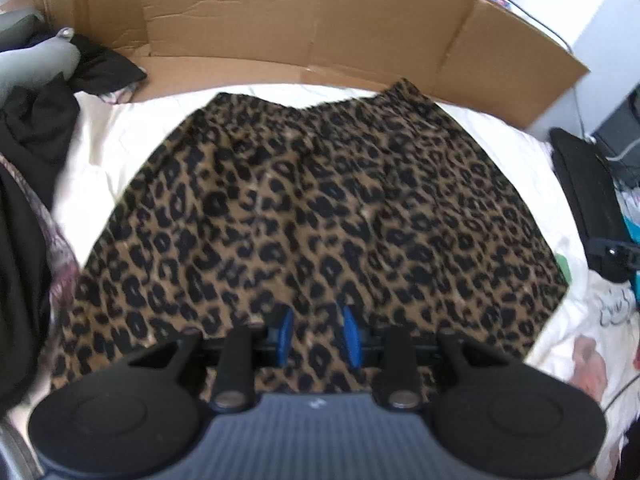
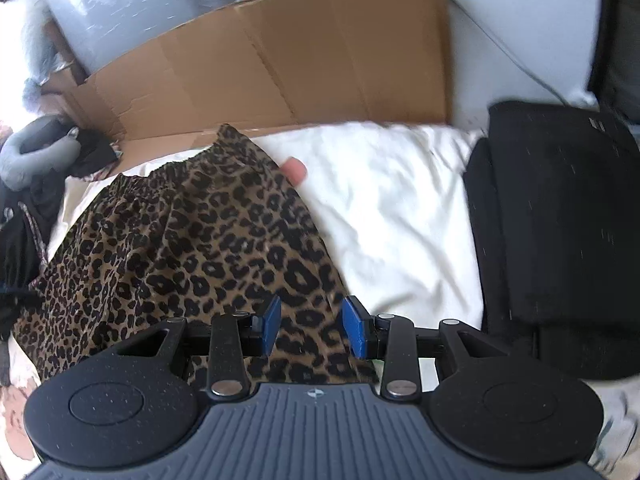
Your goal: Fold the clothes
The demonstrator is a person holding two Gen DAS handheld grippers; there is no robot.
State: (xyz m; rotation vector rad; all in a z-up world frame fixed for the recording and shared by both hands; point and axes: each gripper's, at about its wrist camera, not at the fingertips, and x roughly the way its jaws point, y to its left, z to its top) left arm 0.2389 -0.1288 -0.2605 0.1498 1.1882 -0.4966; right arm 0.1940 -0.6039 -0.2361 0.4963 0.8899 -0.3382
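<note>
Below both tongs (image 1: 318,334) (image 2: 310,326): leopard-print skirt (image 1: 312,208) flat, ungripped.

Left wrist view steeply above leopard skirt (image 1: 312,216), right wrist view nearer its right edge, both sharing skirt, cardboard (image 2: 280,56).

No text, label or number is clear enough to read

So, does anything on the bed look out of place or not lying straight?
The leopard-print skirt lies flat but turned askew, its gathered waistband toward the cardboard. A heap of dark clothes crowds the left edge. Nothing looks spilled or damaged.
</note>
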